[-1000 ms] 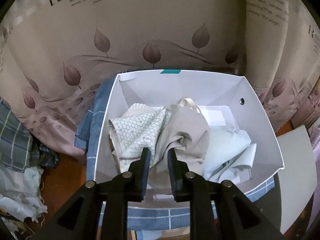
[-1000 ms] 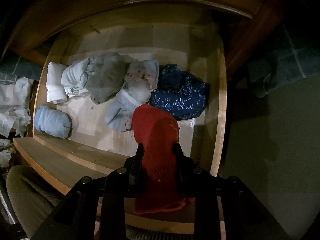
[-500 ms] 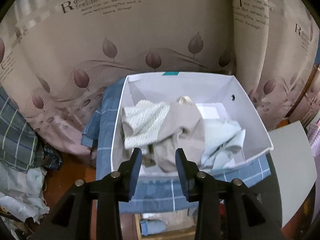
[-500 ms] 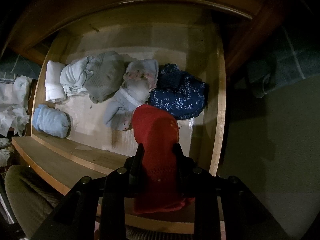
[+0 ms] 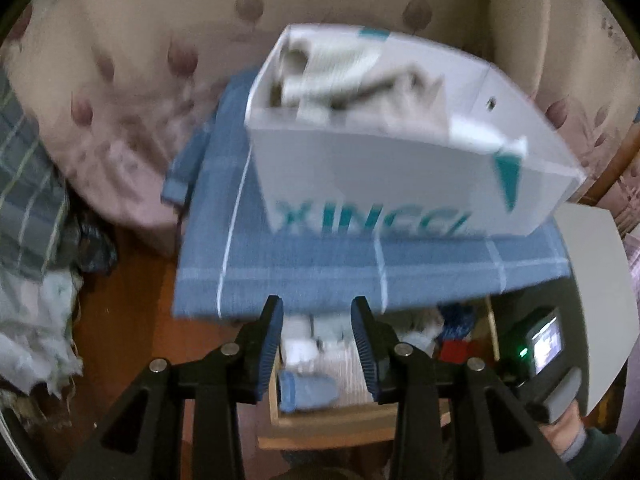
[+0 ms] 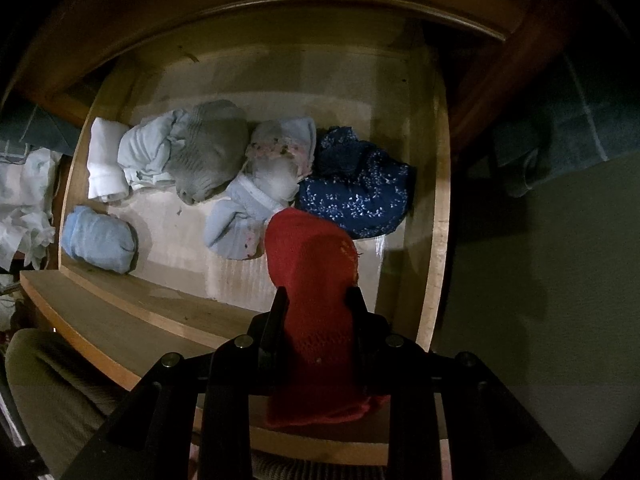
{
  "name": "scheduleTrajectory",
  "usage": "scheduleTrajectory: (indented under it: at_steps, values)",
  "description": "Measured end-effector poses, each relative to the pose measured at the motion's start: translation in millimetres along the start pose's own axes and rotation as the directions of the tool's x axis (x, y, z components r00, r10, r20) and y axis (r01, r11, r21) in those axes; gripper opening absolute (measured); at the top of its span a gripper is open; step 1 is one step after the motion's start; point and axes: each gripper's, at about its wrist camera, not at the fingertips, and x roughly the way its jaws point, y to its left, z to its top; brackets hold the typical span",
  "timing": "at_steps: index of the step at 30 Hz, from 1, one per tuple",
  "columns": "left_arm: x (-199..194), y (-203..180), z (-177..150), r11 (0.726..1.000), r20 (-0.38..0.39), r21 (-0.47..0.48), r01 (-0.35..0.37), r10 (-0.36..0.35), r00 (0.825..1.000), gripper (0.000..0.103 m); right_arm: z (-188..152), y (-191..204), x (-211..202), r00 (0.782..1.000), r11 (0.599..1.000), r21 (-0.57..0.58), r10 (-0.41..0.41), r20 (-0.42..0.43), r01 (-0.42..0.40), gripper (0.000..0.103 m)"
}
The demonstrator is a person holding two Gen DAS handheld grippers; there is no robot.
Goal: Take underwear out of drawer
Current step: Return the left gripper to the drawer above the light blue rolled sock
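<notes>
Left hand-held gripper (image 5: 317,330), empty and parted, has pulled back from the white box (image 5: 400,184); right hand-held gripper (image 6: 316,304) clamps red underwear (image 6: 314,280) above the drawer (image 6: 432,200).

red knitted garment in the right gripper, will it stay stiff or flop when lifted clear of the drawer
Probably floppy: the red knitted garment droops past both ends of the right gripper, which is shut on it. Likely light, since a narrow pinch holds it. Its open knit may snag on the wooden drawer edge.
</notes>
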Motion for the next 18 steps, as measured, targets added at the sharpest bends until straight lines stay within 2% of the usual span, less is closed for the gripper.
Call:
scheduleTrajectory:
  at_steps: [5, 10, 18]
  values:
    - [39.4, 11.8, -31.8, 0.998, -0.068, -0.059, -0.022, 0.018, 0.998, 0.036, -1.1, 2.6, -0.5, 1.000, 1.000, -0.010, -0.022, 0.000, 0.022, 0.025]
    - [69.5, 16.3, -61.6, 0.997, -0.101, -0.075, -0.037, 0.029, 0.994, 0.036, -1.1, 7.3, -0.5, 0.999, 0.999, -0.032, -0.038, -0.001, 0.038, 0.025]
    - [97.5, 20.8, -89.1, 0.995, -0.125, -0.097, -0.027, 0.015, 0.992, 0.036, -0.6, 7.2, -1.2, 0.999, 0.999, -0.028, -0.032, 0.006, 0.032, 0.025]
